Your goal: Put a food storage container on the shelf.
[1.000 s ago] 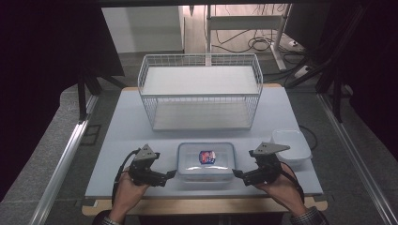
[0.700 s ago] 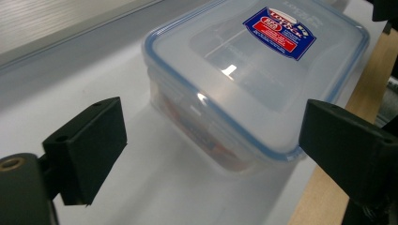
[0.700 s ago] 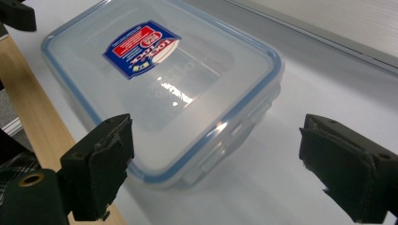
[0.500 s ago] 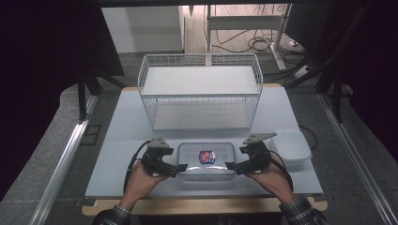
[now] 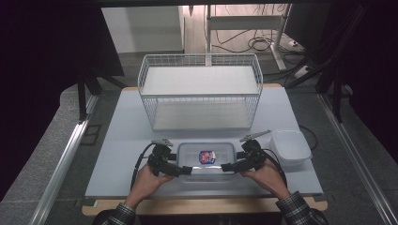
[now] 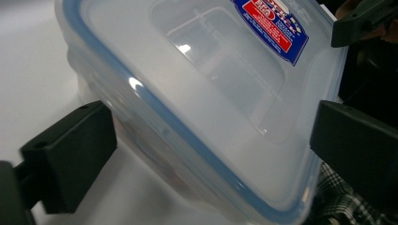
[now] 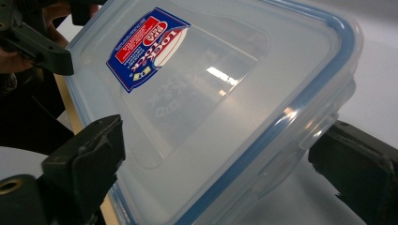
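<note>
Both my grippers sit at the near edge of the tabletop [image 5: 117, 140], one at each short end of the lidded plastic container [image 5: 206, 159]. Left gripper [image 5: 180, 169]: fingers [image 6: 70, 159] apart, straddling the container's end, box wall between them; I can't tell if they touch it yet. Right gripper [image 5: 230, 166]: same, fingers [image 7: 84, 164] spread either side of the other end, near a lid latch.

Risks, my guess: smooth, rounded plastic, so if I close on the lid rim alone it could slip out or pop a latch. Uneven squeeze or lift between the two hands would tilt the box or slide it toward the near tabletop edge, which is close.

Containers: the lidded one has a blue seal and a red-blue label [image 7: 145, 47]; looks empty through the clear lid, not certain. Small white open tub [image 5: 290, 146] just right of it, looks empty. Wire basket [image 5: 202, 91], farther back, well apart, holds nothing I can see.
</note>
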Motion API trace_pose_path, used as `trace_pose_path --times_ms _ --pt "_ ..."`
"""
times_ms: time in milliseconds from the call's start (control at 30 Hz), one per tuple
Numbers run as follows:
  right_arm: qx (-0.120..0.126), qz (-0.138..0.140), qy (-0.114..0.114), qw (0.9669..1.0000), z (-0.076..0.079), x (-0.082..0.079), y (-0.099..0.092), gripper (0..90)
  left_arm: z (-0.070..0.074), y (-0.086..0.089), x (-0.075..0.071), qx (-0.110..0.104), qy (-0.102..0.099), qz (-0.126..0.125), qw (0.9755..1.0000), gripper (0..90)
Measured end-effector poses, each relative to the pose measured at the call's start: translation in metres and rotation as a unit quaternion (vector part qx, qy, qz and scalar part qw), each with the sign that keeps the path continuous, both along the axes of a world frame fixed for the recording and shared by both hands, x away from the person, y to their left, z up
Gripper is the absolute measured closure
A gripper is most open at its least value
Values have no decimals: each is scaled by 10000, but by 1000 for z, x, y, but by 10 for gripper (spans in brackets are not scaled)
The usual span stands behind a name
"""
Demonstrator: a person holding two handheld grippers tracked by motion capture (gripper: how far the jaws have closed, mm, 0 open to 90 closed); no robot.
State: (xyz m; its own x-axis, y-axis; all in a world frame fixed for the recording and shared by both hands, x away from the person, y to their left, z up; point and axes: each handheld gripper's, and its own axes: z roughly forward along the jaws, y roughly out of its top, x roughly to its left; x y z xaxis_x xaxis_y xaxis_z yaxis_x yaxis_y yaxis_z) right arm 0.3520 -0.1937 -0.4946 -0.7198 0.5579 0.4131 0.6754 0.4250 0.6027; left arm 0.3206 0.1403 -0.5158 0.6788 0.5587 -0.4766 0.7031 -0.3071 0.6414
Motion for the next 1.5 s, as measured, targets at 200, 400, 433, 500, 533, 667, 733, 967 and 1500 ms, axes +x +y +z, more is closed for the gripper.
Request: trace_pose_path --times_ms 200,400,433,500,533,667,733,967,1500 --pt "15 57 31 10000 5 -9 -8 168 1 9 -14 -137 219 -11 9997 144" --pt "75 17 -104 9999 11 -25 -16 308 8 17 -28 -183 -59 88 9998 332" --pt "254 -55 -122 9996 12 -26 -22 371 8 19 -29 -252 -61 80 9996 374" --pt "319 -89 -93 9994 12 -26 -24 398 7 23 -28 -406 -48 156 9990 400" --pt "455 -149 -98 9988 11 -26 -27 429 7 25 -28 -463 -34 216 9987 428" --pt "521 -260 -224 9981 16 -28 -28 504 9 28 -29 -538 -134 420 9976 504" --pt "477 -271 -320 9980 17 -29 -27 511 9 29 -29 -556 -191 457 9972 521" --pt "527 -437 -451 9966 16 -32 -25 506 11 29 -30 -618 -264 582 9960 526" --pt "821 -387 -923 9916 41 -26 -21 512 43 35 -28 -588 -752 660 9932 525"
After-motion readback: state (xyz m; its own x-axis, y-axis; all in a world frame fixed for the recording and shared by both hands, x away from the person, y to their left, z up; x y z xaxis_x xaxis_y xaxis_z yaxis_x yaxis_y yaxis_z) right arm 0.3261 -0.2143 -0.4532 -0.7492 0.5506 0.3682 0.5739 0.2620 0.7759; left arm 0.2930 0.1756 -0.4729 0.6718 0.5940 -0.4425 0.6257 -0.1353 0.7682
